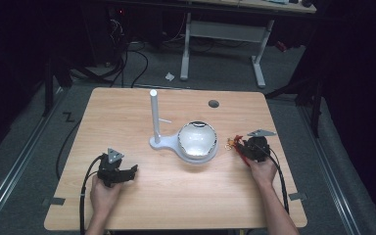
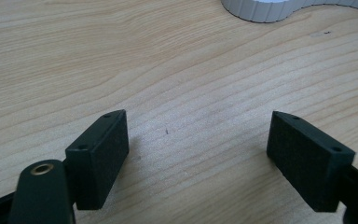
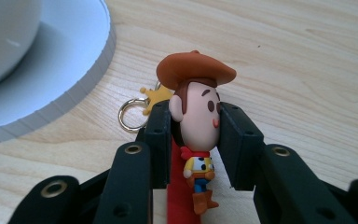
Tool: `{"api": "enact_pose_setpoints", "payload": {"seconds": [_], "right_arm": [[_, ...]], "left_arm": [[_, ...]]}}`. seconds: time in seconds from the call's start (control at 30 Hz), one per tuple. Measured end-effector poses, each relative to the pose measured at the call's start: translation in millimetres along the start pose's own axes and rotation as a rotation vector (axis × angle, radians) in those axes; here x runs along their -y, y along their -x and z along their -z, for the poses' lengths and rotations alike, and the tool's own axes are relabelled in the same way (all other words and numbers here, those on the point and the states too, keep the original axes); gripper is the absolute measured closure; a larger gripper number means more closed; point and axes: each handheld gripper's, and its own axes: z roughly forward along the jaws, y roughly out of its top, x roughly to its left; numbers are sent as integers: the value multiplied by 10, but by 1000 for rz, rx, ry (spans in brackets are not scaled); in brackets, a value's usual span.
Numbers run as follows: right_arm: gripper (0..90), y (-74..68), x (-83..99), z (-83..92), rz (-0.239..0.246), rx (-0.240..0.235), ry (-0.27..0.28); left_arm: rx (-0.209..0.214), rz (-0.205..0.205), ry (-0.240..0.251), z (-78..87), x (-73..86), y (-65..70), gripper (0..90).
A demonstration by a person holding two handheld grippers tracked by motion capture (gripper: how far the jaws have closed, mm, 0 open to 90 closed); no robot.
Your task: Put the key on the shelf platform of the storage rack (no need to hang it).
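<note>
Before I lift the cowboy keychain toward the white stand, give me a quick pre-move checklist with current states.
1. Right gripper shut on the cowboy keychain: ok, jaws press both sides of its head.
2. Key ring free of the jaws: ok, it lies on the table beside them.
3. Left gripper open with nothing between its jaws: ok.
4. White stand upright, peg visible: ok.
5. Bowl resting on the stand's base, beside the path: ok, but close.
6. Firmness of grip on the head: cannot tell.

Black left tool (image 1: 127, 173); brass rivets; grey three-cornered plates; black trailing cables; bare forearms.
</note>
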Motion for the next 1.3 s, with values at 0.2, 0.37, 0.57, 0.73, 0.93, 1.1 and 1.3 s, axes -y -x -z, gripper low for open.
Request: {"api": "enact_pose_setpoints", "payload": {"seconds": [0.2, 0.37, 0.57, 0.73, 0.93, 1.1, 1.3], "right_arm": [[671, 81, 1, 204, -24, -19, 57], [671, 124, 0, 322, -42, -29, 96], [671, 157, 7, 471, -49, -39, 134], [671, 150, 6, 508, -41, -45, 129], [671, 122, -29, 566, -31, -66, 140], [671, 105, -90, 687, -39, -88, 166], [671, 110, -128, 802, -27, -88, 177]], "left_arm": [[0, 0, 0, 0, 0, 0, 213], [0, 0, 0, 0, 0, 0, 213], [0, 0, 0, 0, 0, 0, 213], [0, 0, 0, 0, 0, 0, 213], [0, 0, 0, 0, 0, -2, 213], [1, 1, 0, 0, 0, -2, 213], [1, 1, 0, 0, 0, -3, 214]]}}
